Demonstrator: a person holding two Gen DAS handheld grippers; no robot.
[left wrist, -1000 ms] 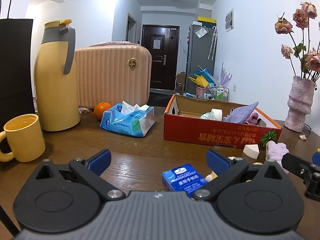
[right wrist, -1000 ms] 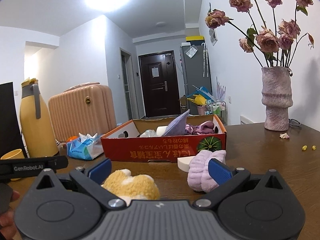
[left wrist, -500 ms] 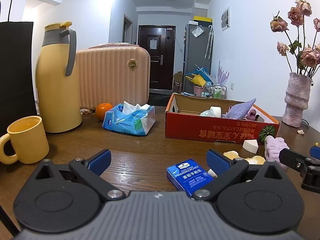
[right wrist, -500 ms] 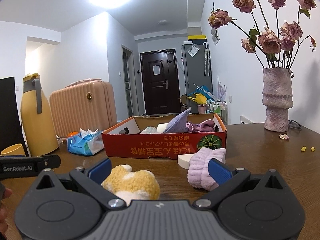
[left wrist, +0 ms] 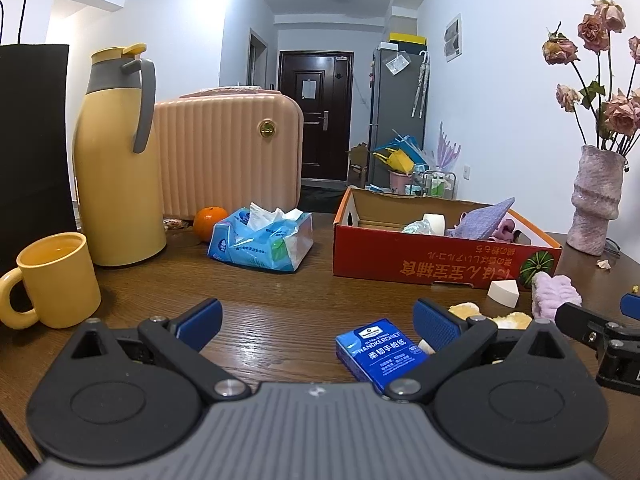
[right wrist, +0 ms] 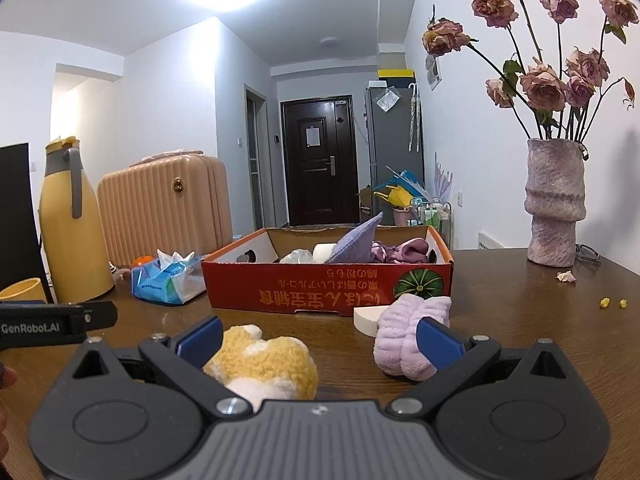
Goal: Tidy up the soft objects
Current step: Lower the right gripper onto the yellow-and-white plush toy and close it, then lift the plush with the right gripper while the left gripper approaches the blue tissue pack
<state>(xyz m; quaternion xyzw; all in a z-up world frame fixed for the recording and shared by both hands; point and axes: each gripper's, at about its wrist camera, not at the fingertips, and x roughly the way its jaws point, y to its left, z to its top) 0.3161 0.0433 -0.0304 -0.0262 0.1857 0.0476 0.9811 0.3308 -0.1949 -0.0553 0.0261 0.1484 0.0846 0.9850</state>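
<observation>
Fuzzy yellow plush point(right wrist: 266, 364) between spread right gripper point(right wrist: 320, 336) jaws.

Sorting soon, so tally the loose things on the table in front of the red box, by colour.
Yellow: 1, the fluffy yellow plush toy
Lilac: 1, the fuzzy lilac cloth bundle
White: 1, the white sponge wedge
Blue: 1, the blue handkerchief tissue pack
Total: 4

Black gripper point(right wrist: 318, 330), blue fingertips point(right wrist: 199, 334)

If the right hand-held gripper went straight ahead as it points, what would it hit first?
Probably the fluffy yellow plush toy, lying partly between the open right hand-held gripper's fingers beside its left finger; beyond lies the red cardboard box. Depth is uncertain.
</observation>
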